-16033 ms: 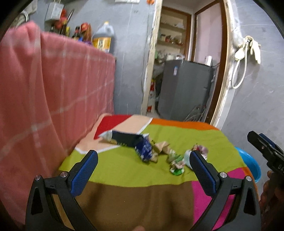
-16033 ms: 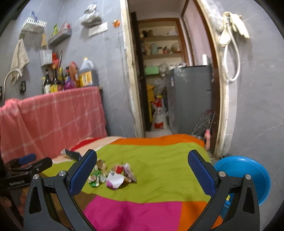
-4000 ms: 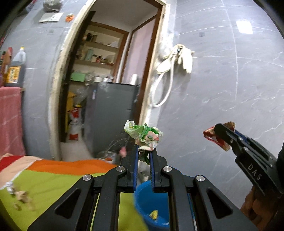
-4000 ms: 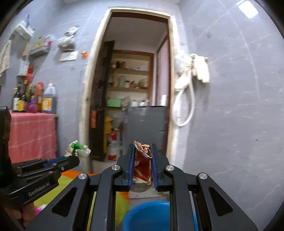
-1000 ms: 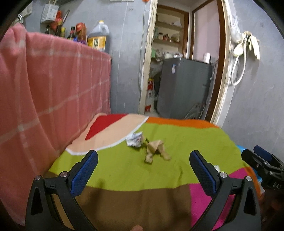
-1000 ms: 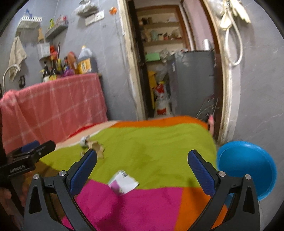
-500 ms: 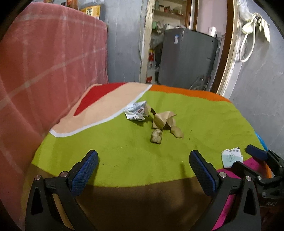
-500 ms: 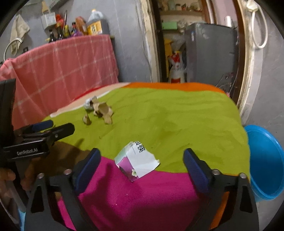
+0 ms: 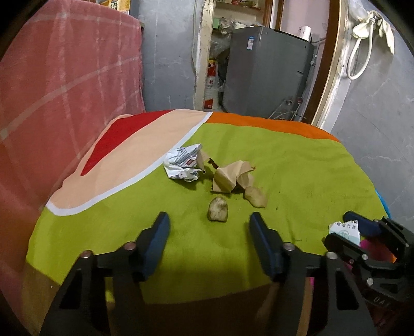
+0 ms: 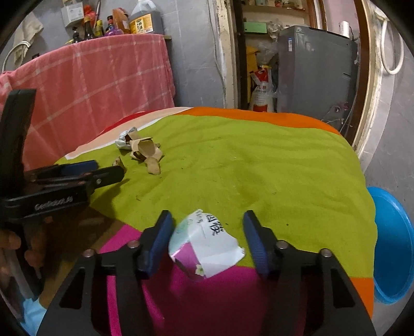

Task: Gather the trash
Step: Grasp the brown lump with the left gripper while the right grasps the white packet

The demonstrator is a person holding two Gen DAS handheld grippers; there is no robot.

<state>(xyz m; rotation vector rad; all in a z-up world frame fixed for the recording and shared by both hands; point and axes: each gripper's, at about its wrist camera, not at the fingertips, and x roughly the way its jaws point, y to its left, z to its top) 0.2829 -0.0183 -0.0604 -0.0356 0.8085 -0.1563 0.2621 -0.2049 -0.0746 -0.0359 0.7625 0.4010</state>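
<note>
My left gripper (image 9: 209, 235) is open, its jaws on either side of a small brown scrap (image 9: 218, 209) on the green blanket (image 9: 297, 165). Beyond lie a tan scrap (image 9: 255, 196), folded brown cardboard (image 9: 227, 177) and a crumpled white wrapper (image 9: 182, 165). My right gripper (image 10: 205, 239) is open around a white and pink paper carton piece (image 10: 205, 244), not touching it. That piece also shows in the left wrist view (image 9: 345, 228). The blue basin (image 10: 392, 248) sits on the floor at the right.
A pink checked cloth (image 9: 59, 77) hangs along the left. Bottles (image 10: 139, 20) stand above it. A grey appliance (image 9: 266, 72) and a doorway are behind the bed. The blanket's pink patch (image 10: 207, 297) is nearest me.
Both grippers have moved forward and down toward the blanket and narrowed. The left now straddles the small brown scrap, the right straddles the white carton piece.
</note>
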